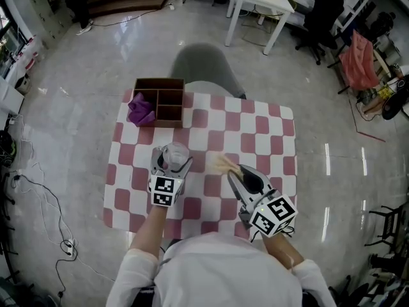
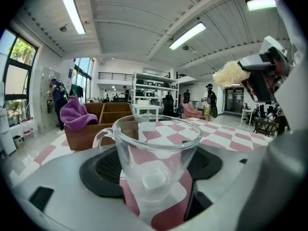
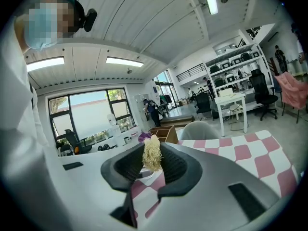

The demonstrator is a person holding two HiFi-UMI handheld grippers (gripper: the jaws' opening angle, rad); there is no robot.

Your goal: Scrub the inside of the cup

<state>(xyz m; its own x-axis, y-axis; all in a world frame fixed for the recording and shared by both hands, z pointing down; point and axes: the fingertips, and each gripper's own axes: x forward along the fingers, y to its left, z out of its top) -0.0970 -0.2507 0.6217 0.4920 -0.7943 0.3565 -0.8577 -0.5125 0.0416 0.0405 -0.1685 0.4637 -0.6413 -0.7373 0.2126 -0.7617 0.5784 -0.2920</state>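
Right gripper (image 1: 235, 173) pinches a pale yellow fibrous scrubbing pad (image 3: 152, 154) just beside the clear glass handled cup (image 2: 156, 162), which the left gripper (image 1: 172, 162) clamps upright over the pink-checked worktop (image 1: 268, 139); scrubbing looks not yet begun, so the pad must next drop through the rim.

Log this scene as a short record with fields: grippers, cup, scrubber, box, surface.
left gripper: shut on the glass cup, held upright
right gripper: shut on a pale fibrous scrubber
scrubber position: outside the cup, to its right, not touching
cup contents: empty
wooden box: divided; purple cloth in its left compartment
table: red-and-white checked
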